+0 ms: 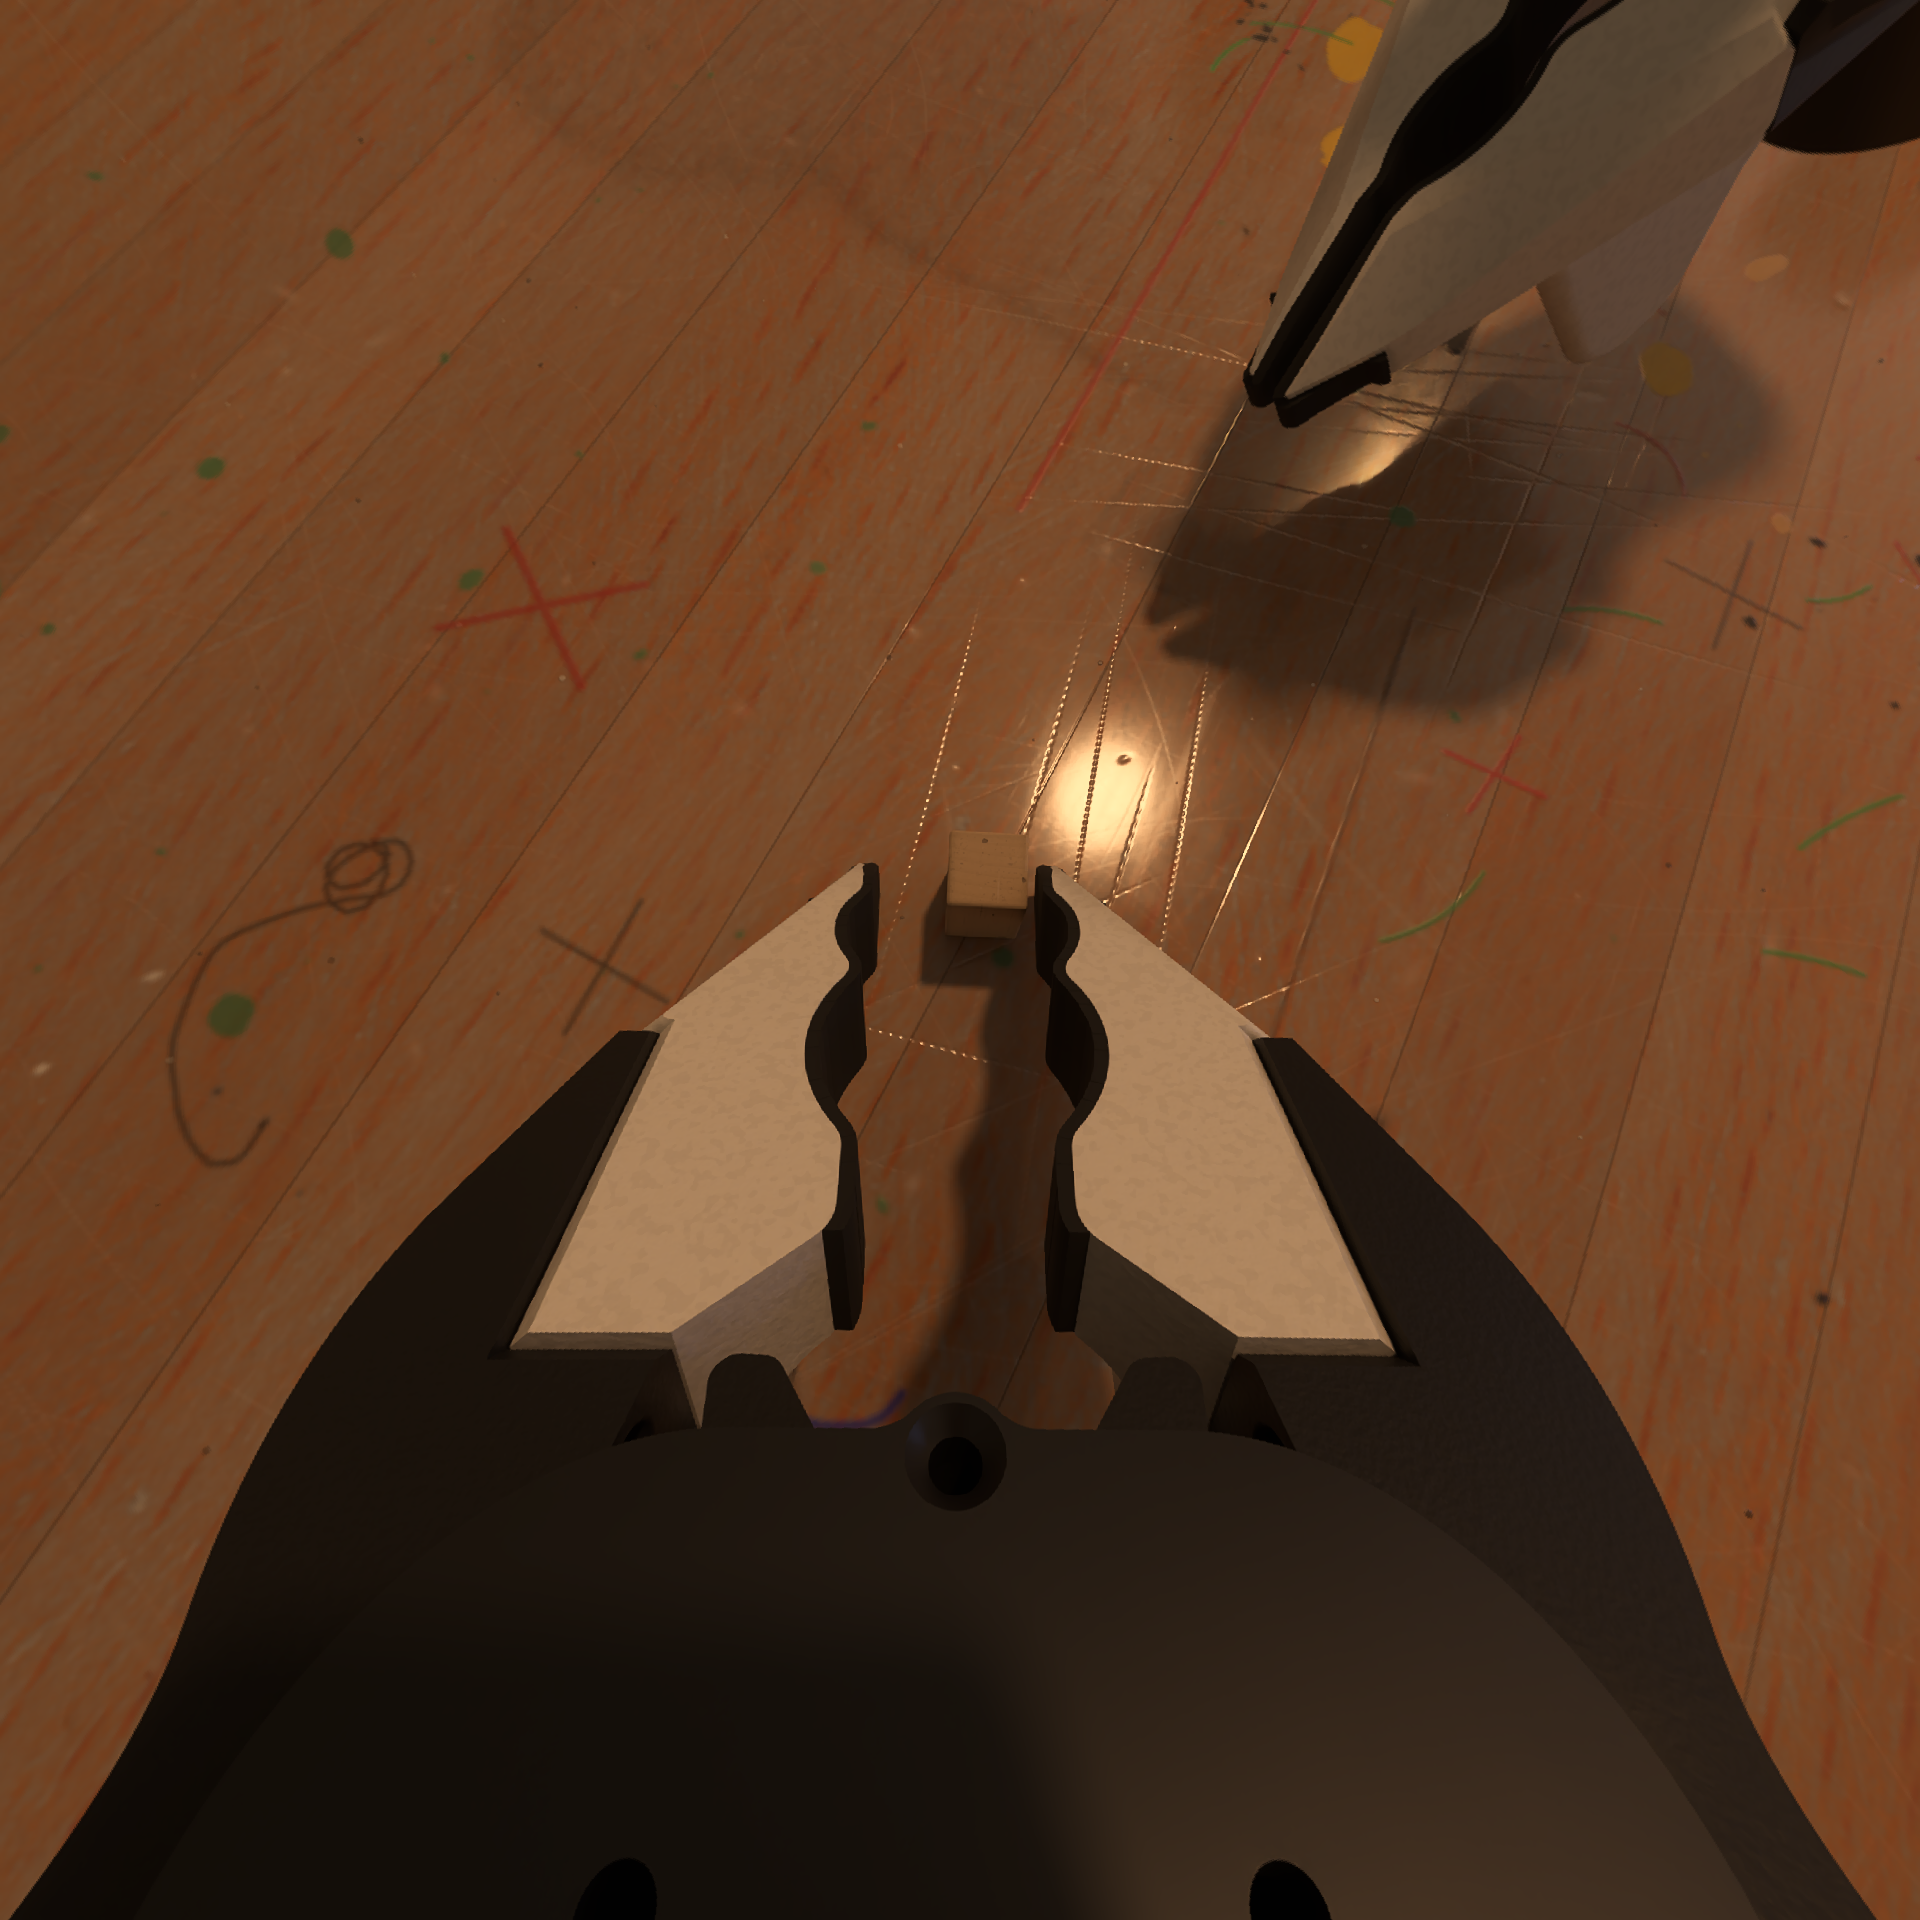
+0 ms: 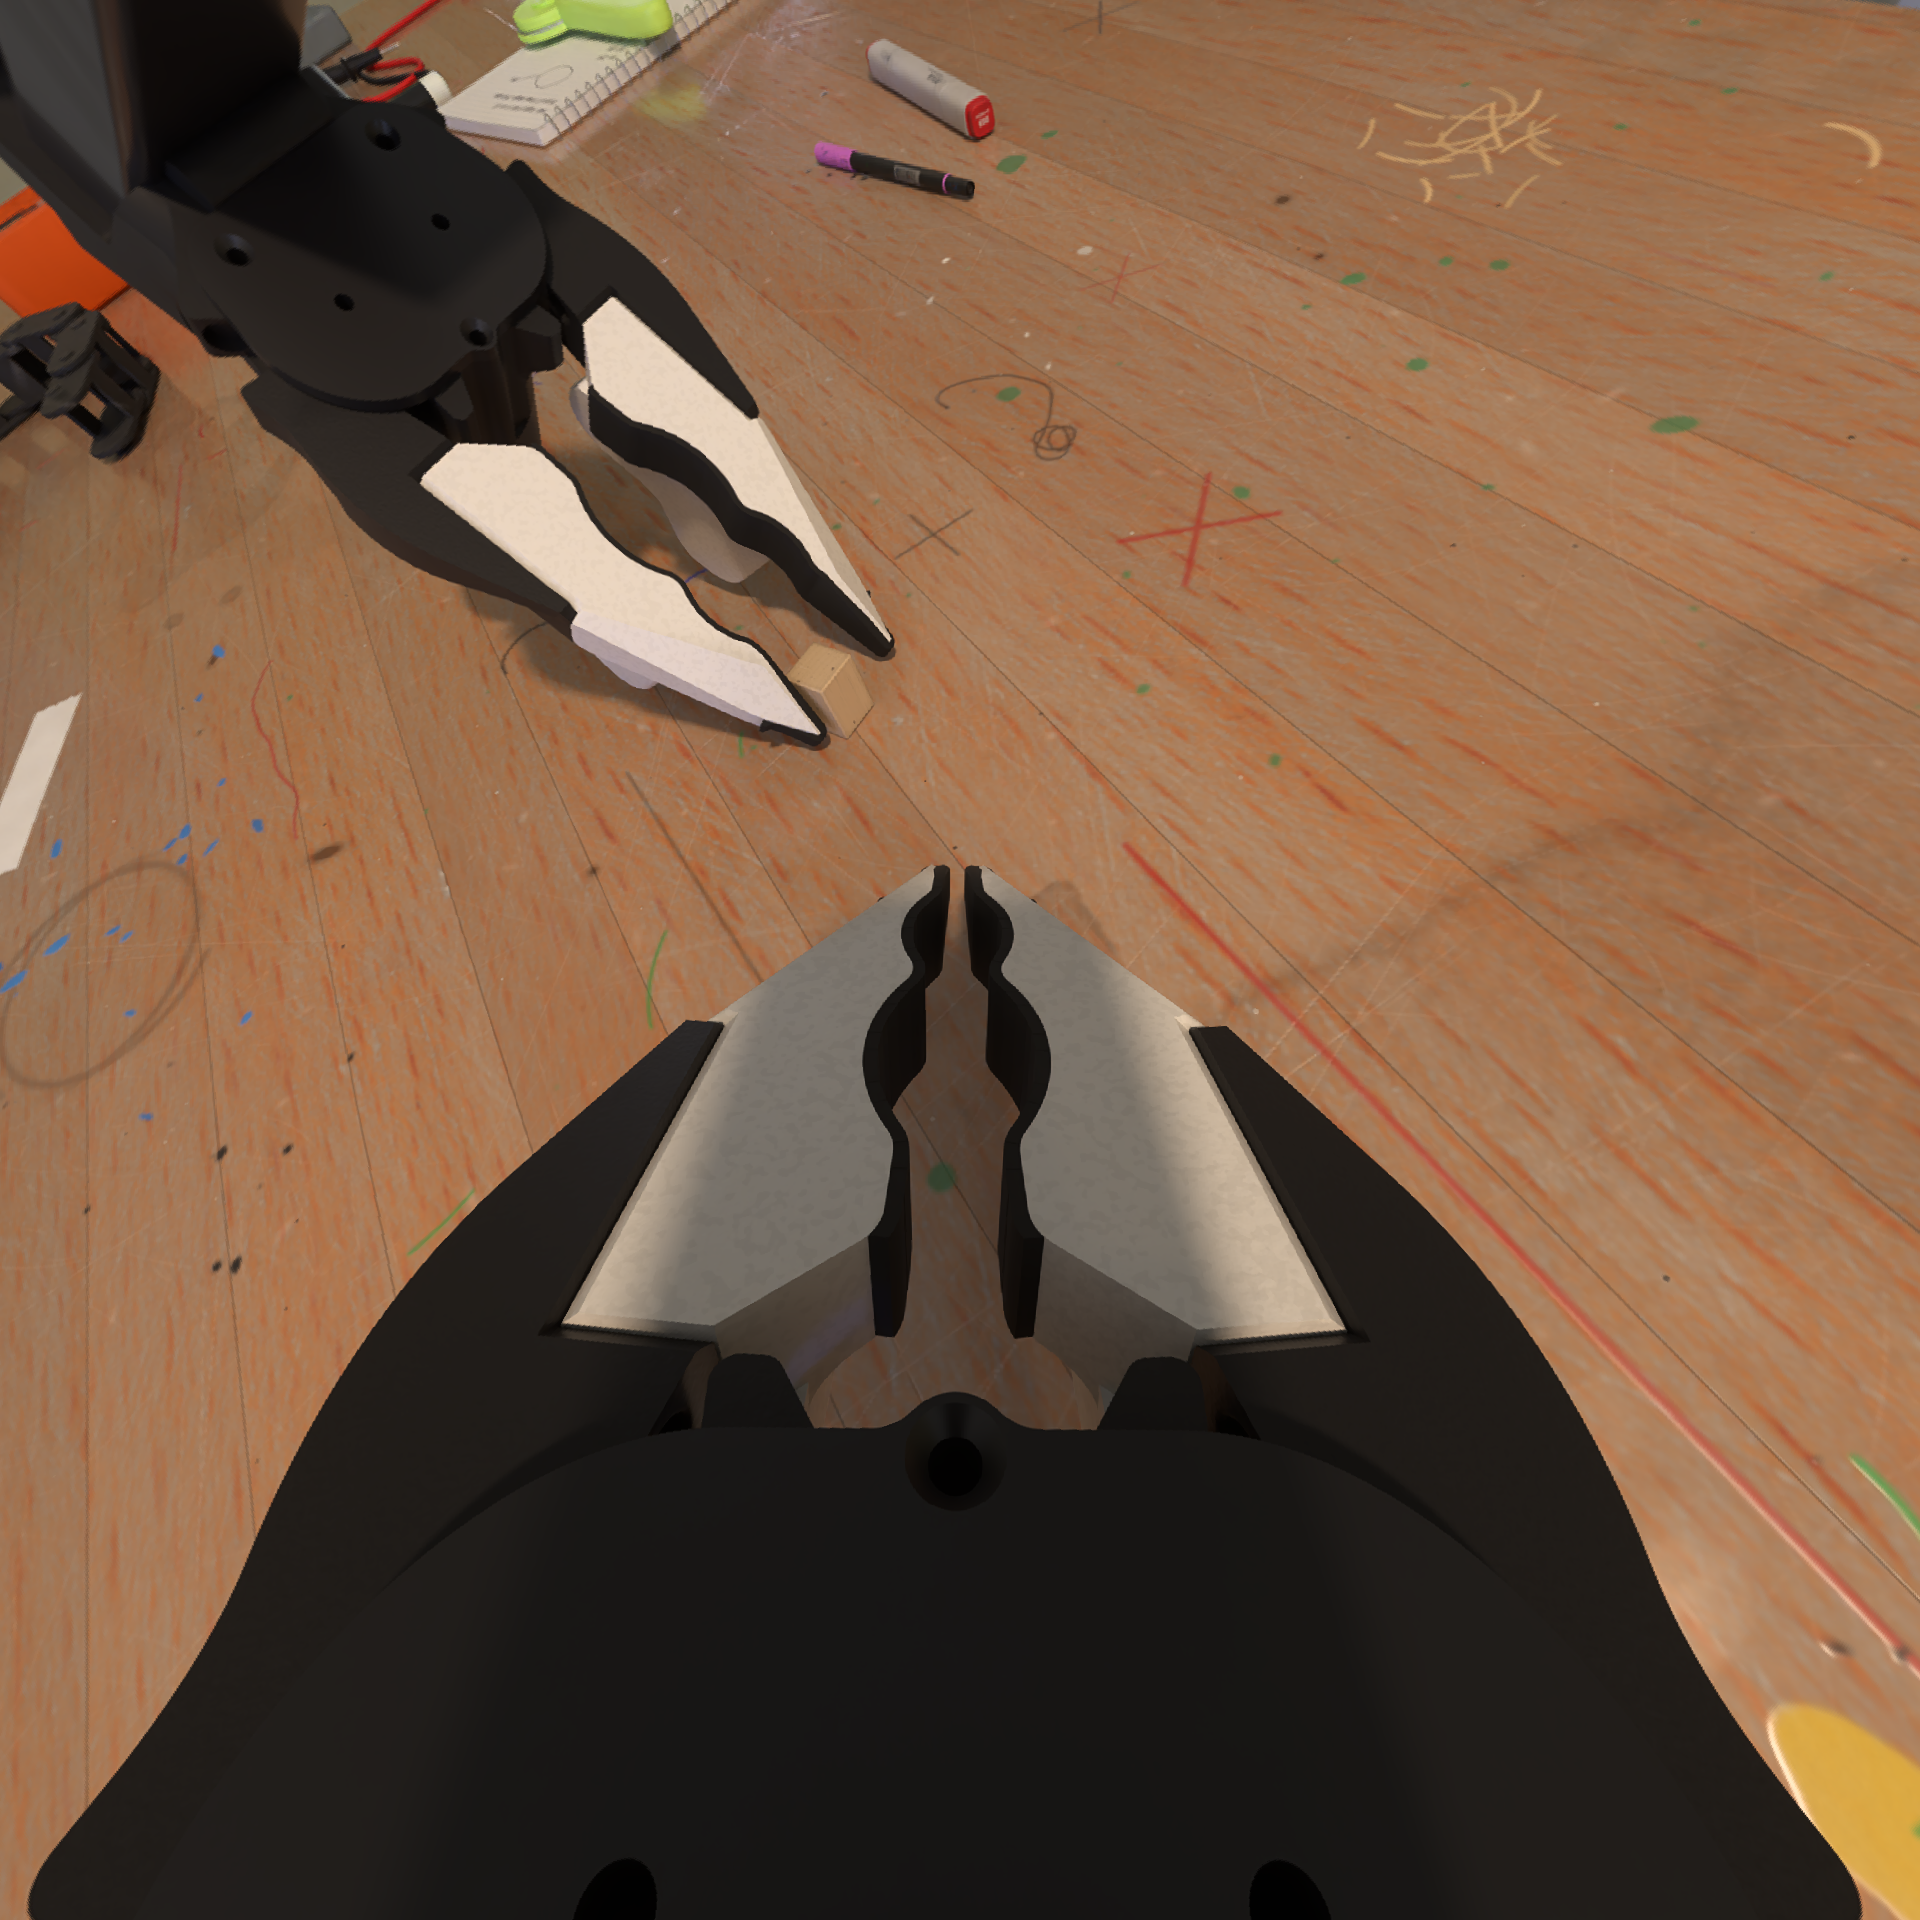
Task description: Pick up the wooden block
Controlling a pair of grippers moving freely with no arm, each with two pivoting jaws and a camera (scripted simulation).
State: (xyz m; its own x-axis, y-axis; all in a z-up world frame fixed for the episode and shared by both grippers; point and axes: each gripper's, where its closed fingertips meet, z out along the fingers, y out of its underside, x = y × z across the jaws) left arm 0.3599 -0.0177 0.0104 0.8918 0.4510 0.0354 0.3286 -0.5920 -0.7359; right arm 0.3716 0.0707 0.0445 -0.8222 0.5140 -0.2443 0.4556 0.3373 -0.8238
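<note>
Dim, warm light; a bright glare spot just beyond the wooden block (image 1: 985, 883), hard shadows, sharp focus, wide-angle stretching at edges.

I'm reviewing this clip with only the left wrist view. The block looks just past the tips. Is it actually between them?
Observer: Yes. In the right wrist view the wooden block rests on the table between the very ends of the left tool.
Operator: Is the right tool carrying anything?
Observer: No. The right tool has its jaws nearly together, with nothing between them.
Operator: Any clutter nearby?
Observer: Only far off: a red-capped marker and a notebook.
</note>
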